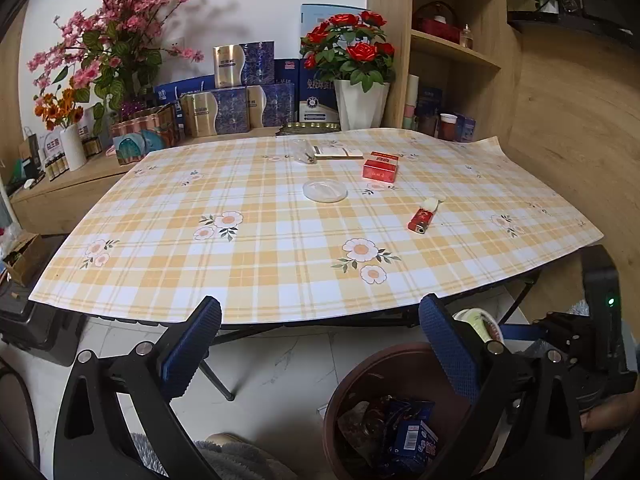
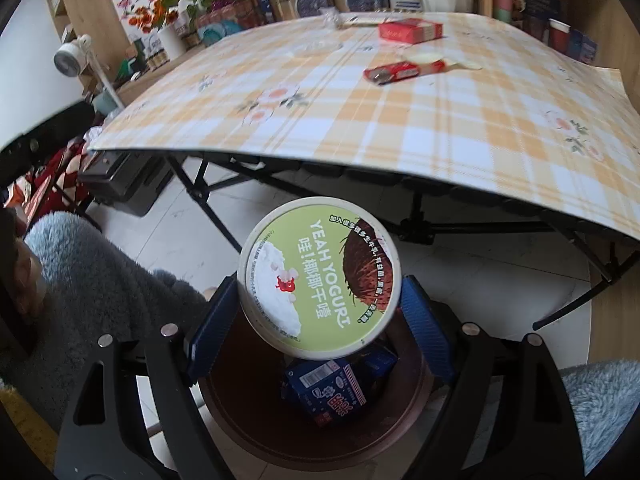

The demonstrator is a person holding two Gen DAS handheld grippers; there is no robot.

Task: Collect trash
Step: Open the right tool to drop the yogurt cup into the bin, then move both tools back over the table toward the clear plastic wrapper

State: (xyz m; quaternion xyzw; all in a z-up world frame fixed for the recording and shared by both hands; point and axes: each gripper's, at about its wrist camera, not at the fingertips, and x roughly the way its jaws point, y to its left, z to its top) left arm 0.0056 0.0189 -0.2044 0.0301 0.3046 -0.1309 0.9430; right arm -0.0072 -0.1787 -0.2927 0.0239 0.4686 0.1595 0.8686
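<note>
**Clerk:** Item one — yogurt tub [image 2: 320, 276]. Location?

**Checker:** Between the blue pads [image 2: 212, 320] of the right gripper [image 2: 320, 320], clamped at its sides, jaws set wide around it. Tub is tilted, lid facing the camera, held directly above the brown bin [image 2: 248, 432] on the floor, in front of the table edge.

**Clerk:** Appearance?

**Checker:** Round, white rim, green lid printed "YEAH YOGURT" with a coconut half and a white dollop. Lid on.

**Clerk:** Bin contents?

**Checker:** Blue carton [image 2: 332, 392] with a barcode label, lying just under the tub. The left wrist view shows the same bin [image 1: 360, 368] with crumpled blue packaging [image 1: 412, 436] and other scraps too dim to name.

**Clerk:** Left gripper [image 1: 320, 348]?

**Checker:** Jaws apart, nothing between them — hovering before the near table edge, beside the bin.

**Clerk:** Remaining on the checked tablecloth [image 1: 280, 272]?

**Checker:** Red cigarette pack [image 1: 381, 167], red lighter [image 1: 421, 219] touching a small white scrap [image 1: 434, 203], a clear round lid [image 1: 325, 191], clear wrapper [image 1: 306, 154] beside a flat white packet [image 1: 338, 152] at the far side.
</note>
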